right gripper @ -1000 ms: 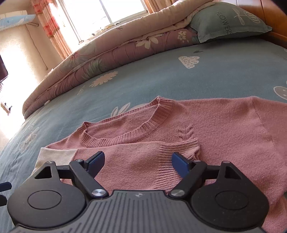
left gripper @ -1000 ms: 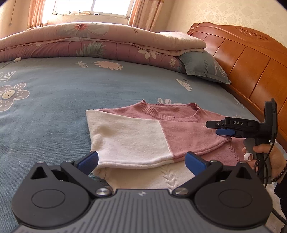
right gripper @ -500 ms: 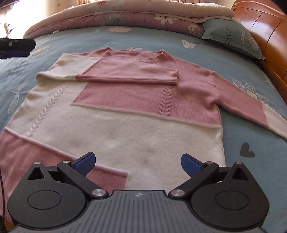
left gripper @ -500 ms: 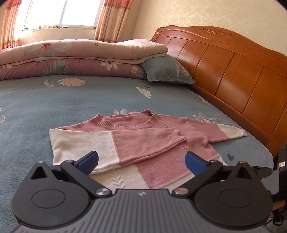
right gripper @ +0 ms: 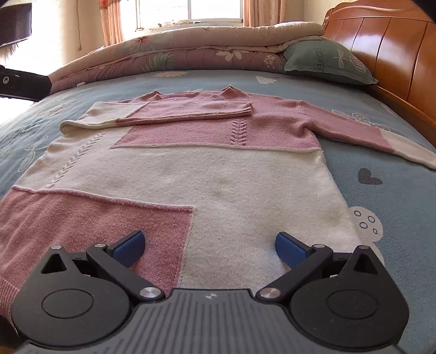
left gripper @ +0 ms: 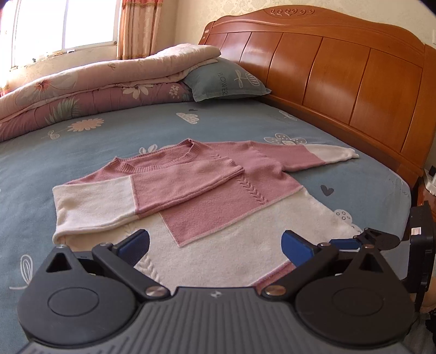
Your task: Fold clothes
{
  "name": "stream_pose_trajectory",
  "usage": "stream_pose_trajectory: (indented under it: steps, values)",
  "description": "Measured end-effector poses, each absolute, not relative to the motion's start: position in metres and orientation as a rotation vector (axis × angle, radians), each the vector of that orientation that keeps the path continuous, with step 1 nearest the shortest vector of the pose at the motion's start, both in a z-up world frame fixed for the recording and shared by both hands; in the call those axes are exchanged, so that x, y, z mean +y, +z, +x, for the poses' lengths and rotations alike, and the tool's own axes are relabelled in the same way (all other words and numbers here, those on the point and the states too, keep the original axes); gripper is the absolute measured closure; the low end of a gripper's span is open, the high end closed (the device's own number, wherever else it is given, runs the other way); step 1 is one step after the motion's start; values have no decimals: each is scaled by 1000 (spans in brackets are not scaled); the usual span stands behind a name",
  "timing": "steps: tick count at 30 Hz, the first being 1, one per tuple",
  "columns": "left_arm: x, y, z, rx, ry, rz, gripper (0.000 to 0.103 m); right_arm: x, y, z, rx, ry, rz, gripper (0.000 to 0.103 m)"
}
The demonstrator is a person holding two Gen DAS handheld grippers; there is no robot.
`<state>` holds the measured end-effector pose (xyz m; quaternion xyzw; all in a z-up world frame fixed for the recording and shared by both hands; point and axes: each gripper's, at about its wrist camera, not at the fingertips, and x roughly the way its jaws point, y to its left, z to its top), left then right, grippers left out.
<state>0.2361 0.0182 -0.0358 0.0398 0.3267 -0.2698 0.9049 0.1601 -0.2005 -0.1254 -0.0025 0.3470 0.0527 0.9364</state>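
**Bedroom, sweater half folded on the bed**

Blue-grey bed sheet (right gripper: pixel 376 152) with flower and heart prints carries everything. Nearest: left claw (left gripper: pixel 215 246), blue pads spread wide, nothing between them, over the sweater's lower cream part. Right claw (right gripper: pixel 208 246) likewise gaping and empty, over the hem; the hem itself is hidden behind its body. In the left view the right claw (left gripper: pixel 354 242) shows only partly at the frame edge. Pink-and-cream sweater (right gripper: pixel 218 174) lies flat, neck away; one sleeve (right gripper: pixel 169 113) is folded across the chest, the other sleeve (right gripper: pixel 362 133) stretches out toward the headboard (left gripper: pixel 340 70). Farther: grey pillow (left gripper: pixel 226 81), lettering partly legible, its back tucked under a rolled floral quilt (right gripper: pixel 177 51). Window (right gripper: pixel 190 9) washed out by glare.
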Motion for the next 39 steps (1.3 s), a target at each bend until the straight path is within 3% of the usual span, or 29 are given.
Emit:
stream_pose_trajectory:
  steps: [8, 13, 16, 23, 31, 39]
  values:
    - [22, -95, 199, 852, -417, 73, 1, -205, -127, 154, 692, 165, -39, 0]
    - [62, -107, 183, 884, -266, -110, 1, -204, -126, 151, 704, 166, -56, 0]
    - [74, -87, 176, 869, -251, -208, 1, -205, -126, 150, 707, 170, -60, 0]
    - [54, -29, 159, 718, -348, -123, 1, -205, -125, 150, 713, 169, -64, 0]
    - [53, -113, 210, 894, -307, -247, 1, -206, -125, 149, 712, 170, -66, 0]
    - [57, -116, 179, 825, -353, -156, 1, -205, -124, 151, 729, 172, -70, 0]
